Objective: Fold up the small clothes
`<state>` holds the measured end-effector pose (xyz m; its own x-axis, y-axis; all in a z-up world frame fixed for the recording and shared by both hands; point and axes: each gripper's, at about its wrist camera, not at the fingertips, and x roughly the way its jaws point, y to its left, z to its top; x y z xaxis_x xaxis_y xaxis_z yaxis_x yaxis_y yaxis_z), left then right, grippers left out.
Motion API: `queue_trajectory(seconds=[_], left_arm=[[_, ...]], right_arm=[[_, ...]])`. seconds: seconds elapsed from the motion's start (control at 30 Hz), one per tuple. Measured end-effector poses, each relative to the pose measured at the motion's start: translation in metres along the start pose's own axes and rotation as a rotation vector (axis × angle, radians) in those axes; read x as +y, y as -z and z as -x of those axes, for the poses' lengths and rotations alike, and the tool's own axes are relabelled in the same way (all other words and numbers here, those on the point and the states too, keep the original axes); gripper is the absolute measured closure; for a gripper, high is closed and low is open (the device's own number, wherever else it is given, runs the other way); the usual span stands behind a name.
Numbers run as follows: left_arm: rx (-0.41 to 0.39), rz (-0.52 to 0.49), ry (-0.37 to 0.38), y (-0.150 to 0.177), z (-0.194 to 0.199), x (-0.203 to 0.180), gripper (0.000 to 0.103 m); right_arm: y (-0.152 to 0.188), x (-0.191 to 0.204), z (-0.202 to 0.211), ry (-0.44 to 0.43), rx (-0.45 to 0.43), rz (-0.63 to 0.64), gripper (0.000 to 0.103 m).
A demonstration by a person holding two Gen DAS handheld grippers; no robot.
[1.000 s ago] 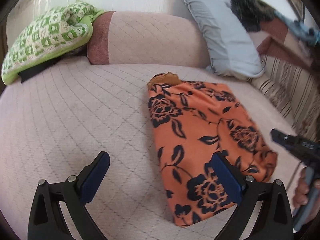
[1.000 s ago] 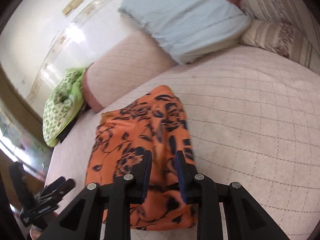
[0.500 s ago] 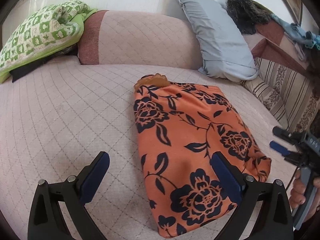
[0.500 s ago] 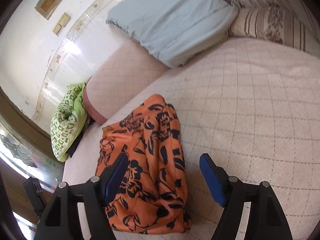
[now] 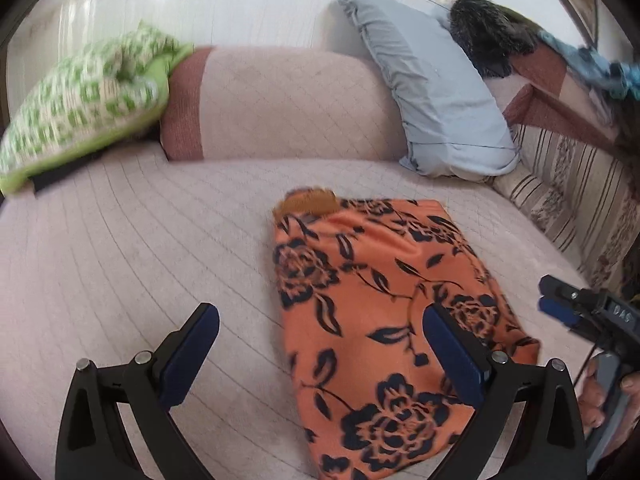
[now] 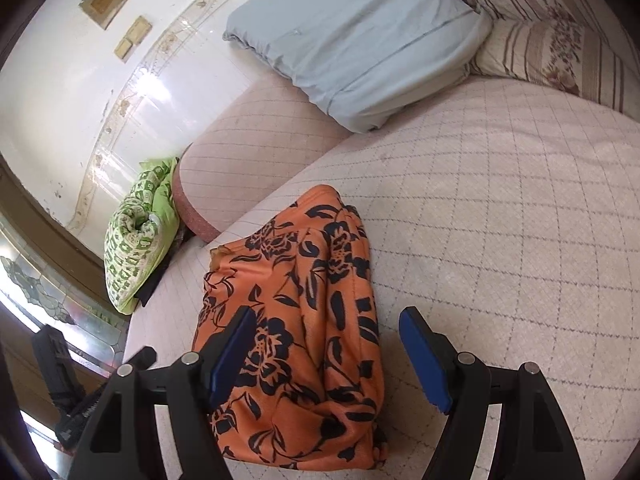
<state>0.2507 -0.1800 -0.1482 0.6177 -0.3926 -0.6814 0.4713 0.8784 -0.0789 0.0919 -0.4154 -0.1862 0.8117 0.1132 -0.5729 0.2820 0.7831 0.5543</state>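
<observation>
presently, the folded orange cloth with a dark floral print (image 5: 384, 320) lay flat on the pale pink quilted bed cover (image 5: 120, 248), toward the right half of the bed in the left wrist view, with a small brown edge showing at its far corner. the left tongs (image 5: 320, 356) were spread wide apart and held nothing; the left pad stood over bare quilt and the right pad over the cloth, though whether it touched could not be told. the right tongs (image 6: 324, 356) were likewise wide apart and empty, poised over the near end of the cloth, one blue pad above the fabric and the other above the quilt beside it. in the left wrist view the right tongs appeared at the right edge, gripped in a hand (image 5: 600, 396), close beside the cloth's right edge. a pink quilted bolster (image 5: 280, 104) lay along the head of the bed. a light blue pillow (image 5: 436, 92) leaned against it on the right, and a green and white patterned cushion (image 5: 84, 108) rested at its left end. a striped floral cushion (image 6: 548, 52) sat beyond the blue pillow.
</observation>
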Motion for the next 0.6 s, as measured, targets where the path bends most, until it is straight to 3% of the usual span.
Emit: queue_trajectory(seconds=[0.23,0.6], left_arm=[[0.031,-0.024,-0.106,-0.006,-0.013,0.014,0.002],[0.067,-0.011,-0.127,-0.007,-0.032,0.029,0.002]], right_arm=[[0.0,0.009,-0.02,0.026,0.026,0.014,0.026],[-0.007,0.018,-0.043,0.031,0.039,0.021,0.026]])
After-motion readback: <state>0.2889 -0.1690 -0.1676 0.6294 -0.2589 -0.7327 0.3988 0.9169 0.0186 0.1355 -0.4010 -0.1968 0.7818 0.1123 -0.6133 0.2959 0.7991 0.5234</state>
